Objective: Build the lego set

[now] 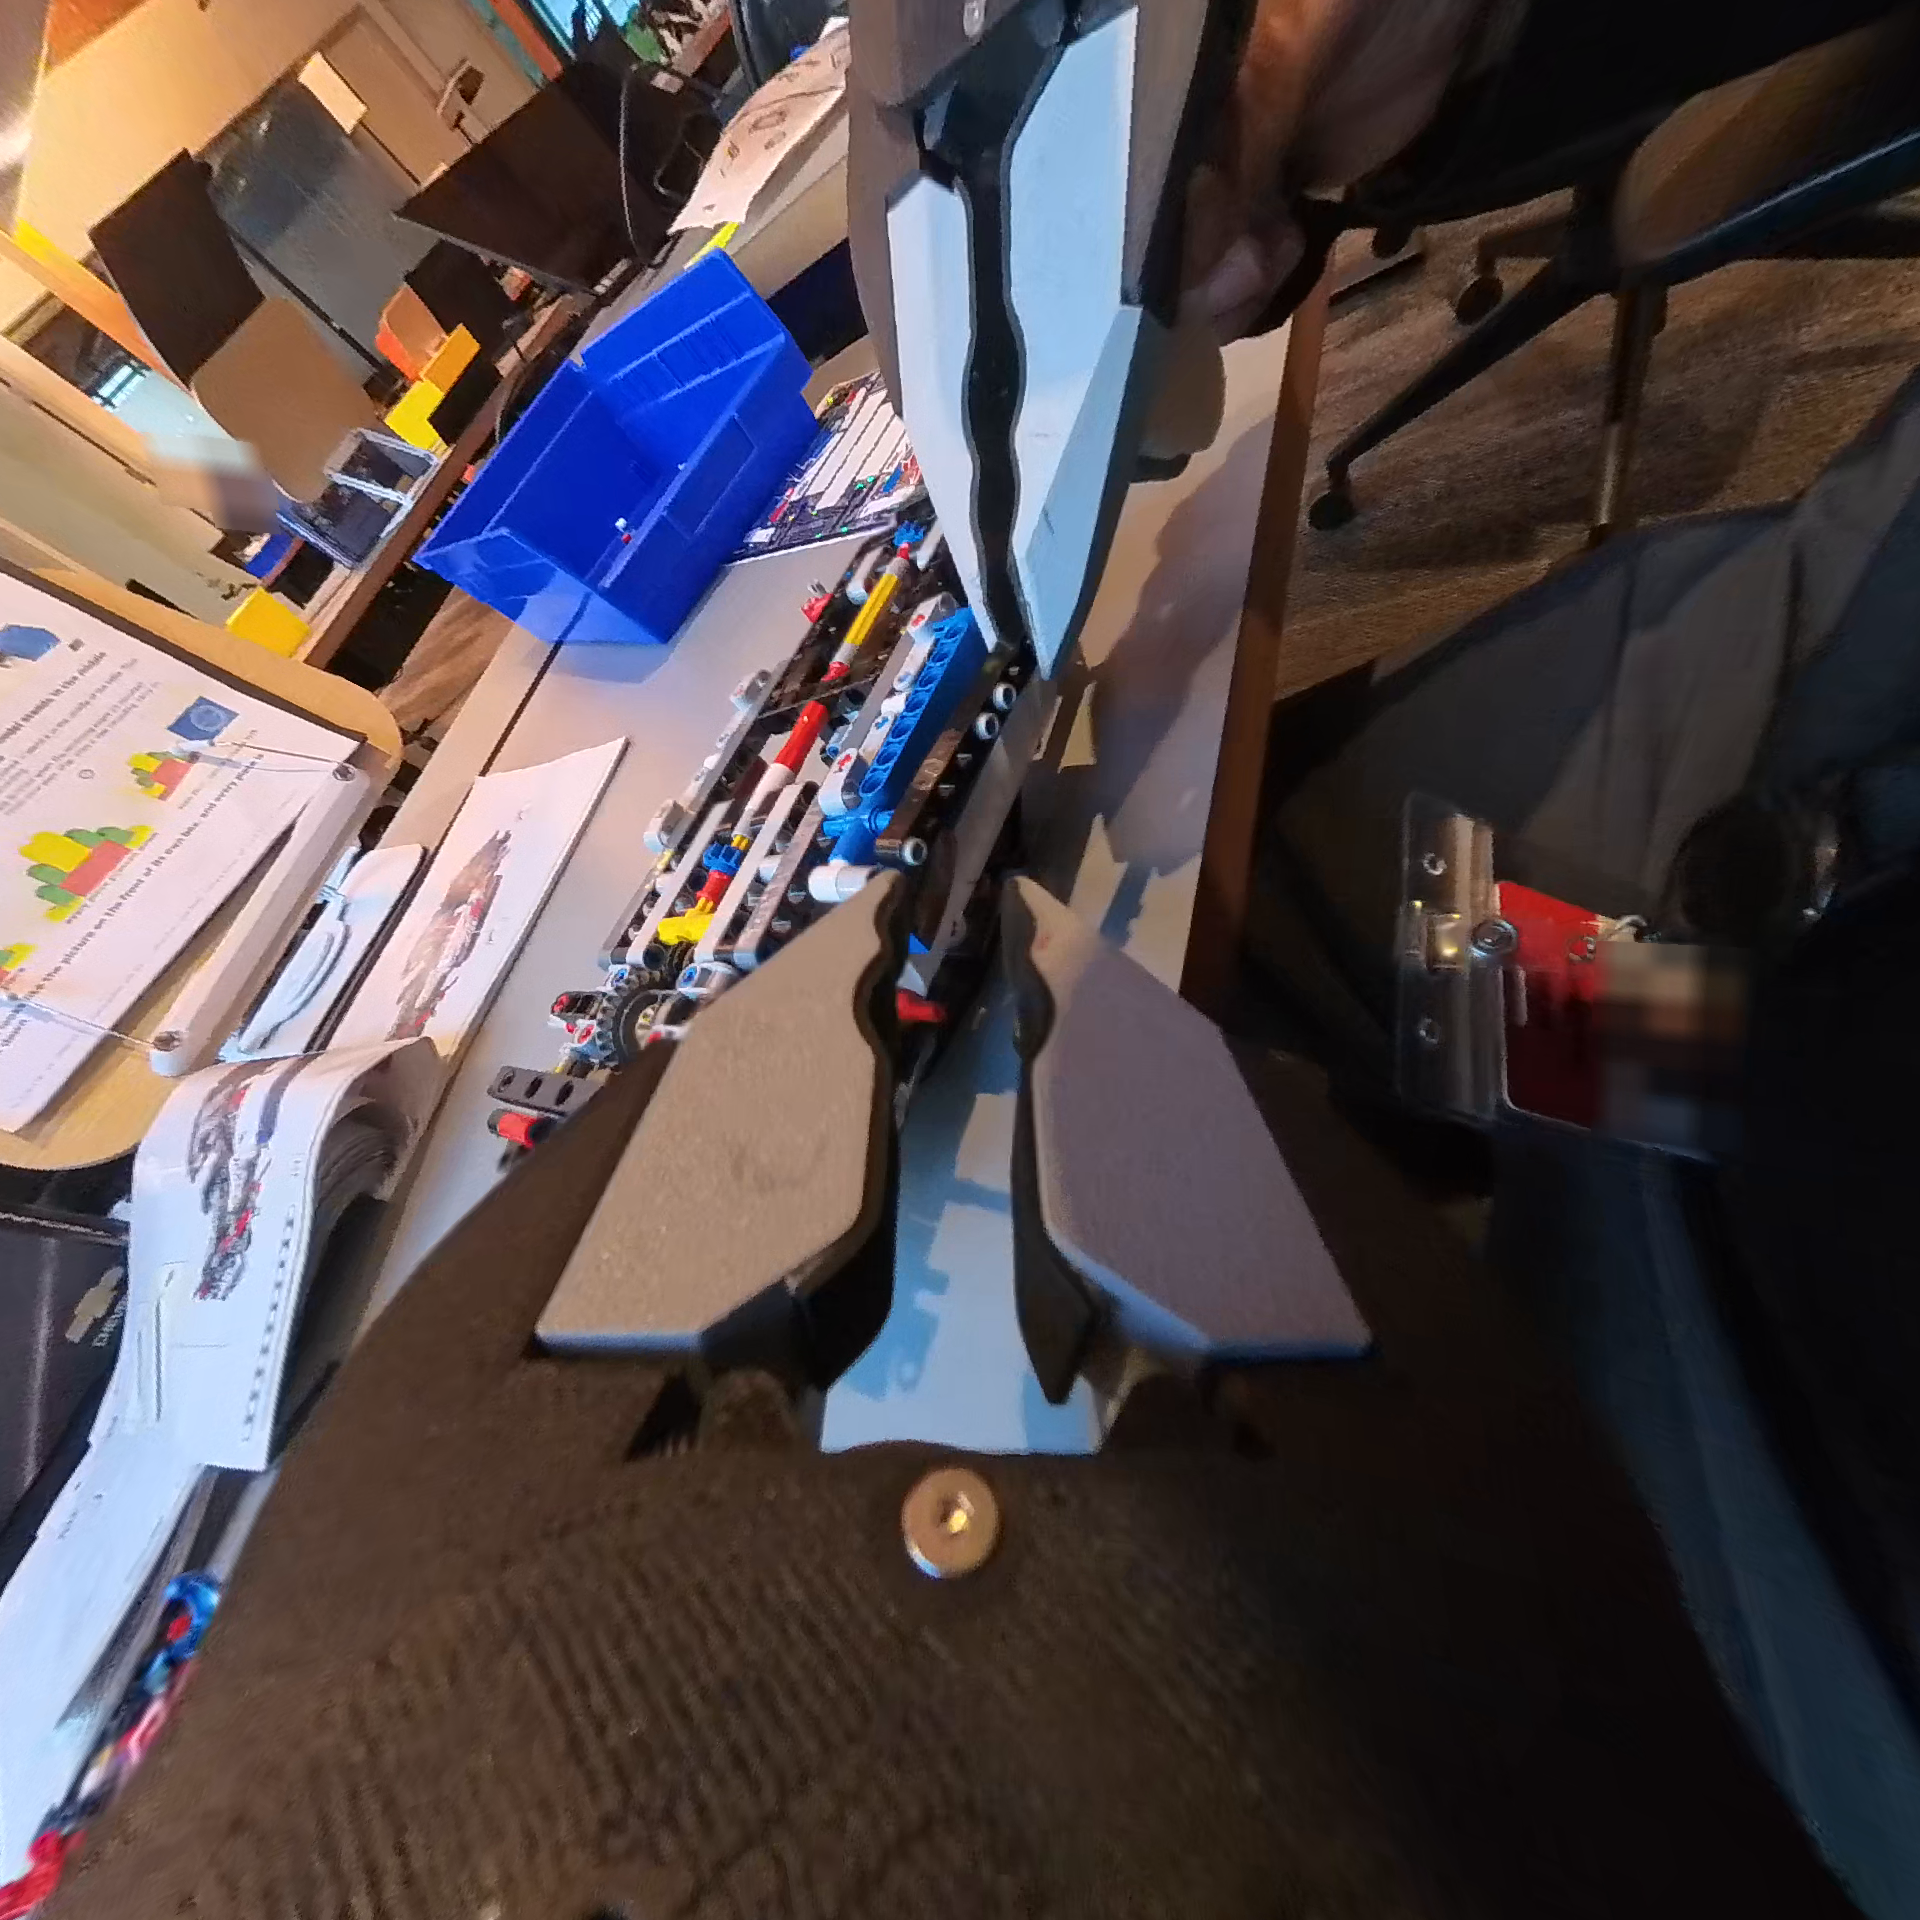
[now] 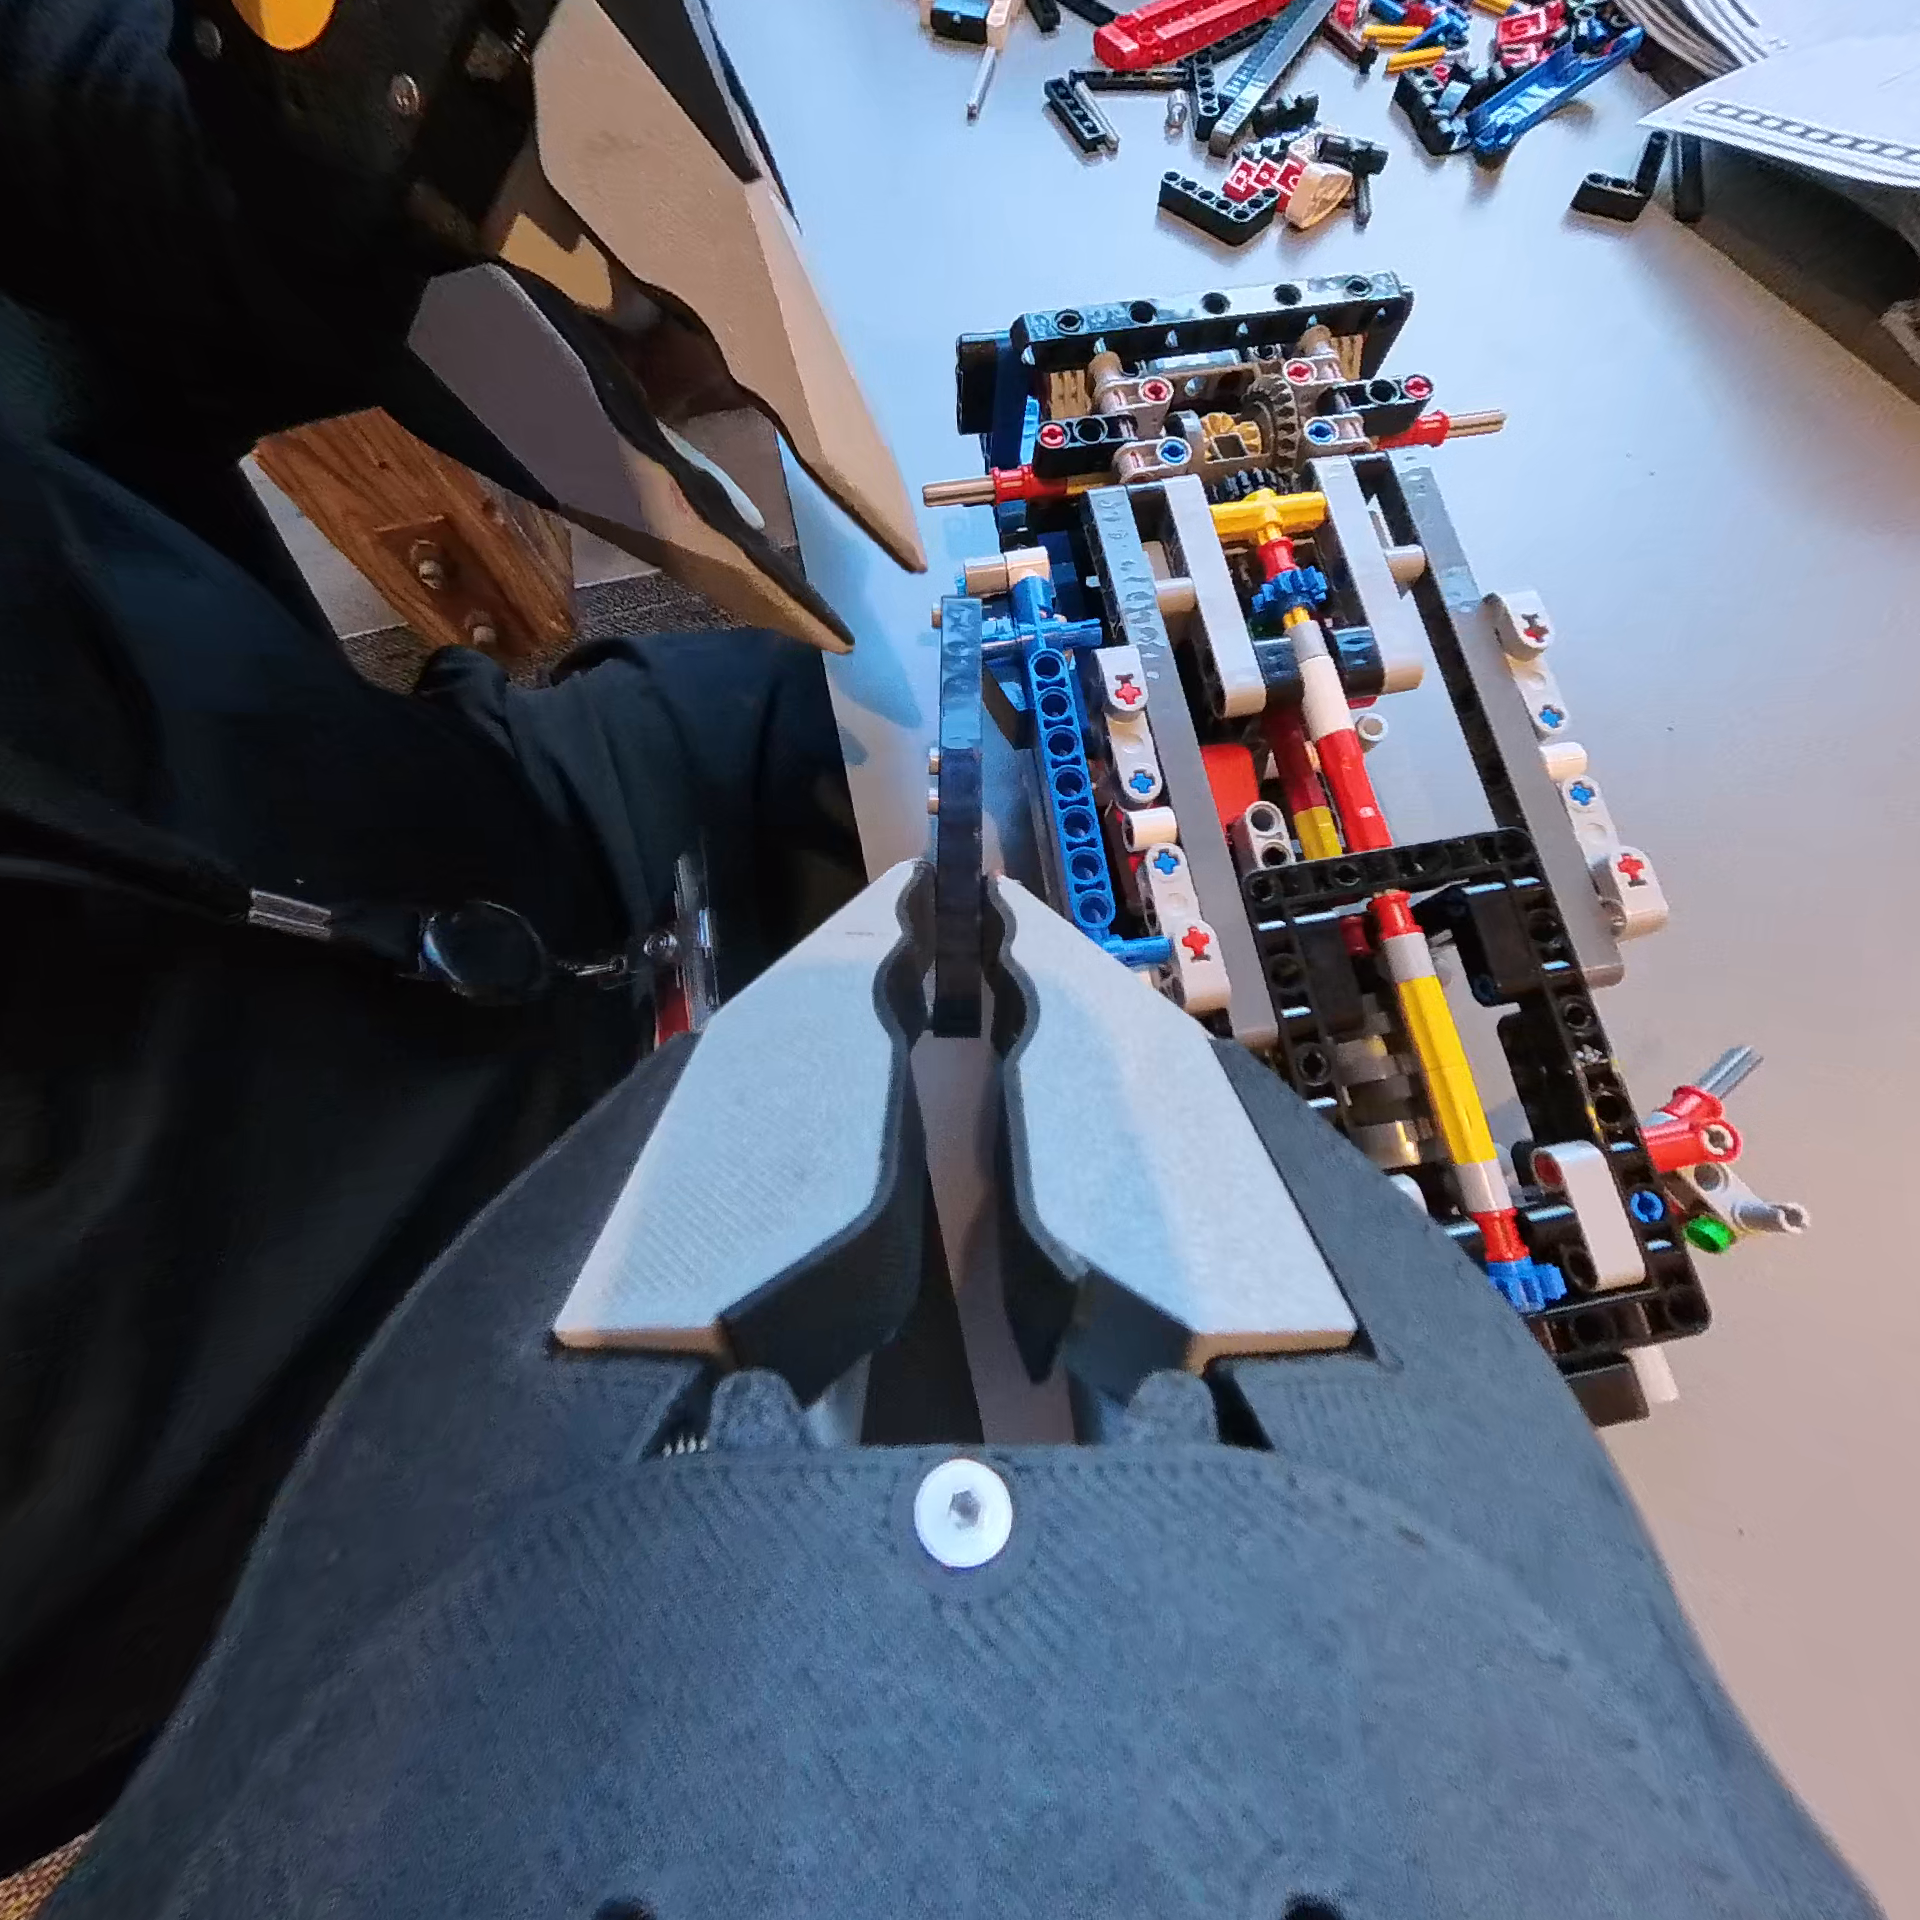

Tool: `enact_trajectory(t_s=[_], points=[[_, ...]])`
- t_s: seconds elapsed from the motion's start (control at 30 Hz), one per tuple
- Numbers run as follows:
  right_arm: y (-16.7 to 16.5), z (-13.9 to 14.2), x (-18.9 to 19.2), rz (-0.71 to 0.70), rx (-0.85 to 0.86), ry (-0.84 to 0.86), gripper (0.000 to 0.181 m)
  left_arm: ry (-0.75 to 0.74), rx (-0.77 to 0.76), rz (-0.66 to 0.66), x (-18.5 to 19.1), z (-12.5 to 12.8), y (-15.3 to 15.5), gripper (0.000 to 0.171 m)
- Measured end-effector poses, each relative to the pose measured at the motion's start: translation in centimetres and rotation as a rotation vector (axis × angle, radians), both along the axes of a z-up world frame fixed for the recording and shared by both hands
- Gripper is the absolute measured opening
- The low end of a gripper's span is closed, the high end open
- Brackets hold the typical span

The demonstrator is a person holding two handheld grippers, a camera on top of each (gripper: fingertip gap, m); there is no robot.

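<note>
Black beam (image 2: 958,790), pinched by the right gripper (image 2: 954,914), should press squarely onto the chassis (image 2: 1340,790) side pins while the spread left gripper (image 1: 951,904) braces.

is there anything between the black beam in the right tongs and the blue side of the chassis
Nothing visible. The right tongs hold the black beam right beside the blue beam on the chassis edge. The left tongs hover near the beam's far end, not in between.
</note>
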State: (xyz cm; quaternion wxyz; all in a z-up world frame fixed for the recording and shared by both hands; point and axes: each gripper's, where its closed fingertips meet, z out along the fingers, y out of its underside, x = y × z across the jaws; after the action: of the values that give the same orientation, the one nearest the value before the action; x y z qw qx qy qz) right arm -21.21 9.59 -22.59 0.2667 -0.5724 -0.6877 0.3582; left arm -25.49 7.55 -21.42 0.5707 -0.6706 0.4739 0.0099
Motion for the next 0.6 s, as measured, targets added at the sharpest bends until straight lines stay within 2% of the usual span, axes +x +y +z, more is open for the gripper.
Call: enact_trajectory(t_s=[0.17,0.4,0.6], points=[[0.1,0.1,0.0,-0.001,0.029,-0.007,0.006,0.054,0.054,0.011,0.0,0.7,0.2,0.014],[0.1,0.2,-0.1,-0.001,0.06,-0.016,0.006,0.176,0.115,0.001,0.3,0.5,0.5,0.014],[0.2,0.1,-0.1,-0.001,0.05,-0.015,0.006,0.243,0.111,-0.002,0.2,-0.2,1.0,0.016]])
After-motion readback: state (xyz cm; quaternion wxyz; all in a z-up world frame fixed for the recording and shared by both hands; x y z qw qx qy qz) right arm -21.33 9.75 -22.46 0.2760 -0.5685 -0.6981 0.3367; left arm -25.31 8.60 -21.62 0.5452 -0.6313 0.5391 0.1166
